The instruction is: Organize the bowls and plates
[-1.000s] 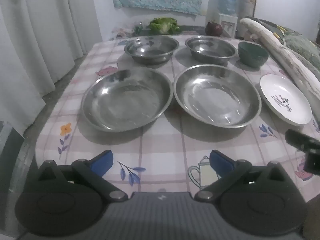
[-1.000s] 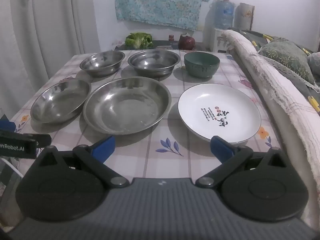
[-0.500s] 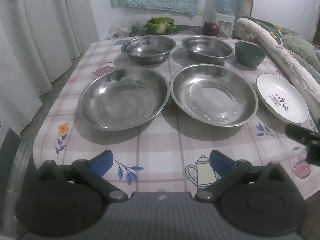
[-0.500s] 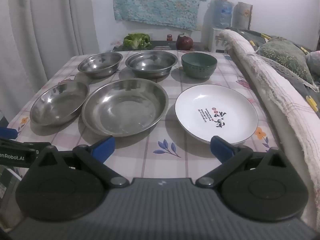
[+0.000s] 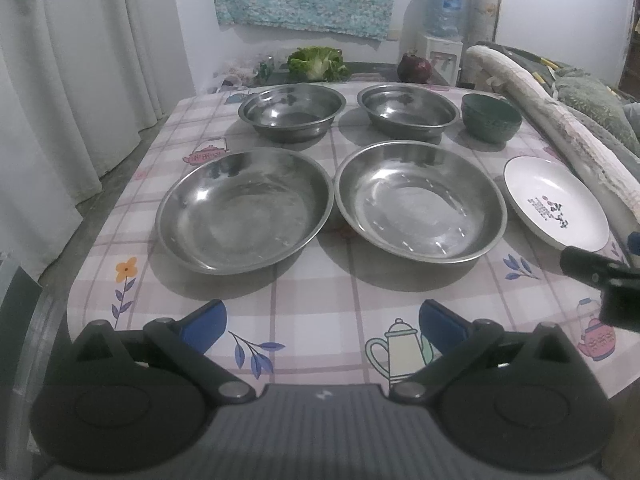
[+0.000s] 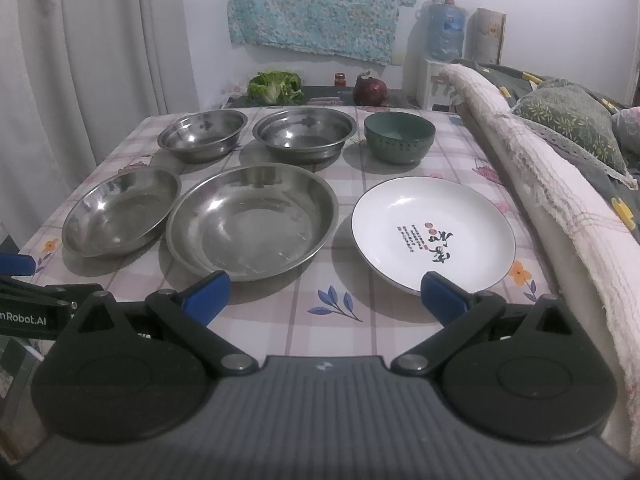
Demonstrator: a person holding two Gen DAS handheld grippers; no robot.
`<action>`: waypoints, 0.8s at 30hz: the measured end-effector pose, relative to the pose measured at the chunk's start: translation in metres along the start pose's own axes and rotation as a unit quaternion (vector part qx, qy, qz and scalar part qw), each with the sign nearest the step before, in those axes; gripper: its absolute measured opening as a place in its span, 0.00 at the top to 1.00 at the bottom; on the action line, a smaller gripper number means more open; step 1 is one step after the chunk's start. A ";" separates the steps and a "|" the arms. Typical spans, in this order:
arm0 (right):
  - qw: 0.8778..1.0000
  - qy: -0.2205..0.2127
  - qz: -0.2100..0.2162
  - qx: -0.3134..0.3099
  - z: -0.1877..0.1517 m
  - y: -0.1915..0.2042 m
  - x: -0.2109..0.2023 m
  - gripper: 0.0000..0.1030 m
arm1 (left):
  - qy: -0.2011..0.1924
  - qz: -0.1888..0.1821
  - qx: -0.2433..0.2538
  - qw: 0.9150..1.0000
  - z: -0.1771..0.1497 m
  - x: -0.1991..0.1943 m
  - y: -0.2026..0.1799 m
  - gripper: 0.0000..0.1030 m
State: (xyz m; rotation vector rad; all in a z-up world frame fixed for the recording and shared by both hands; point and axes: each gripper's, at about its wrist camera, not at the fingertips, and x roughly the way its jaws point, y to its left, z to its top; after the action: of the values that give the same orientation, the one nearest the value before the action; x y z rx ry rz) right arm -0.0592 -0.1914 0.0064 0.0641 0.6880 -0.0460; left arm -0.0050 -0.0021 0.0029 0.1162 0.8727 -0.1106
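Your table (image 5: 312, 292), under its checked cloth with teapot and flower prints, carries everything in two rows. Nearest you sit the two wide steel plates, the left steel plate (image 5: 244, 216) and the middle steel plate (image 5: 420, 200), rims almost touching. The white plate (image 6: 434, 230) with dark lettering lies to their right, close to the folded blanket (image 6: 540, 184) along the table's right edge. Behind them stand the two steel bowls, the left steel bowl (image 5: 292, 112) and the right steel bowl (image 5: 408, 110), then the smaller green bowl (image 6: 399, 136) at the far right. Nothing is stacked. Your left gripper (image 5: 322, 322) hovers over the near table edge, fingers spread apart and empty. Your right gripper (image 6: 324, 294) is likewise spread wide with nothing between its fingers, its right blue pad (image 6: 442, 298) overlapping the white plate's near rim in view; contact cannot be told.
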 end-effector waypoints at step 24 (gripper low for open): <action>1.000 0.011 -0.001 -0.002 -0.002 -0.001 0.004 0.01 | 0.005 0.001 0.001 1.000 0.000 -0.001 0.002 0.00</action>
State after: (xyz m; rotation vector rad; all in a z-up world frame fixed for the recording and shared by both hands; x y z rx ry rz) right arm -0.0574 -0.1919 0.0025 0.0602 0.7092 -0.0455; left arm -0.0052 0.0004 0.0039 0.1202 0.8823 -0.1092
